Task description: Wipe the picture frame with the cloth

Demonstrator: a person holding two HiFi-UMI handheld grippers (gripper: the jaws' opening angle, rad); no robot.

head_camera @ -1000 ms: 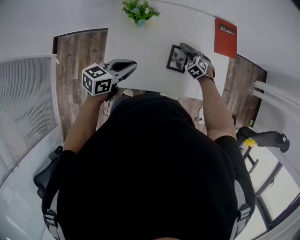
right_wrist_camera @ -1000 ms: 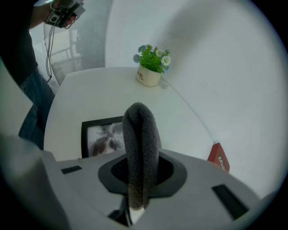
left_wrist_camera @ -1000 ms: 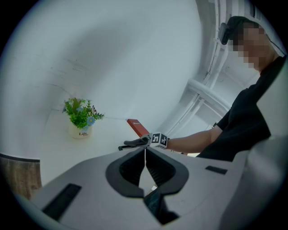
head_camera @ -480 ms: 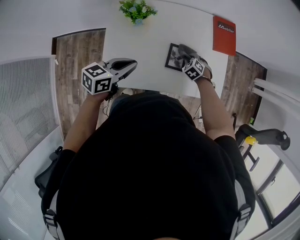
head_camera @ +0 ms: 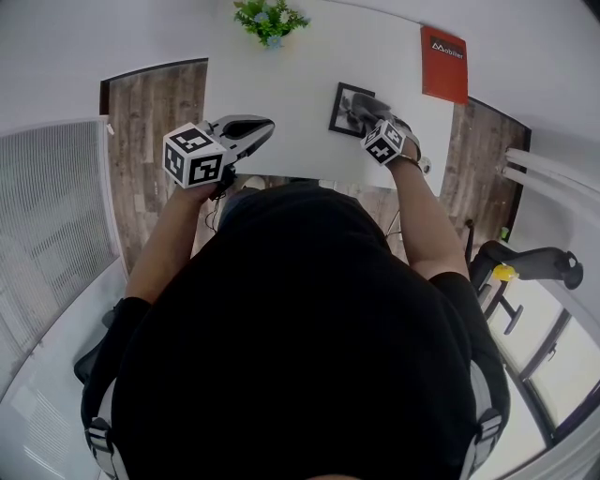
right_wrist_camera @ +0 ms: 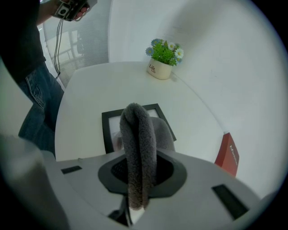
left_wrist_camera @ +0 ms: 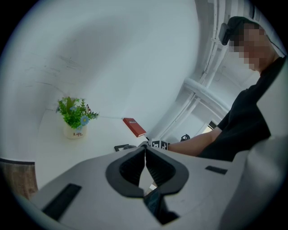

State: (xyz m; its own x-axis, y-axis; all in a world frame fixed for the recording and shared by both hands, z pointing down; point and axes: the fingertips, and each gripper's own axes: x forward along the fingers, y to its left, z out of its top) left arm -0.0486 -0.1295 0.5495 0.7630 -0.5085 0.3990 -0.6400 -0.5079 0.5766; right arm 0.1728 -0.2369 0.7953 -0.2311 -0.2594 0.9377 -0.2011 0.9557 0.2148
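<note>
A black picture frame (right_wrist_camera: 110, 117) (head_camera: 340, 103) lies flat on the white table (head_camera: 281, 103). My right gripper (right_wrist_camera: 137, 130) (head_camera: 367, 111) is shut on a grey fleecy cloth (right_wrist_camera: 137, 143), and the cloth hangs down onto the frame's near right part. The cloth (head_camera: 361, 108) covers much of the frame in the head view. My left gripper (left_wrist_camera: 145, 150) (head_camera: 255, 129) is shut with nothing in it, held over the table's near left edge, well apart from the frame.
A small potted plant (head_camera: 267, 21) (right_wrist_camera: 164, 58) (left_wrist_camera: 74, 117) stands at the table's far side. A red book (head_camera: 443, 64) (right_wrist_camera: 227, 155) (left_wrist_camera: 134, 126) lies right of the frame. Wooden floor (head_camera: 150, 141) shows on both sides of the table.
My right gripper has slid the cloth a little farther across the frame, away from me. The left gripper has stayed where it was.
</note>
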